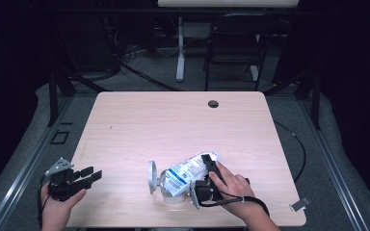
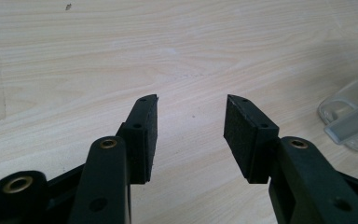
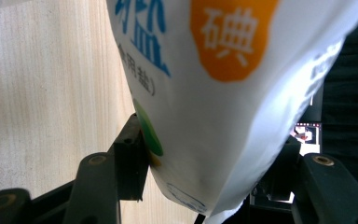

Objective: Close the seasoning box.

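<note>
A white salt bag with blue print and an orange patch lies tilted over the mouth of a clear glass jar, near the front edge of the tabletop, a little right of its middle. The jar's round lid stands open at its left side. The bag's lower end rests on the jar, while its upper end points up and to the right.

The right tongs hold the bag at that upper end. In the right gripper view the bag bulges between the two black jaws, which stand wide apart and press on it from both sides. The right hand comes in from the bottom edge, its forearm slanting up and left, fingers wrapped over the tongs' body, with the cable looping under the wrist.

The left tongs are well apart from the bag, at the tabletop's front left corner. The left hand grips them from below, and they point right, toward the jar. Their jaws stand wide with nothing between them; in the left gripper view bare wood shows in the gap, and part of the jar sits at the right edge.
</note>
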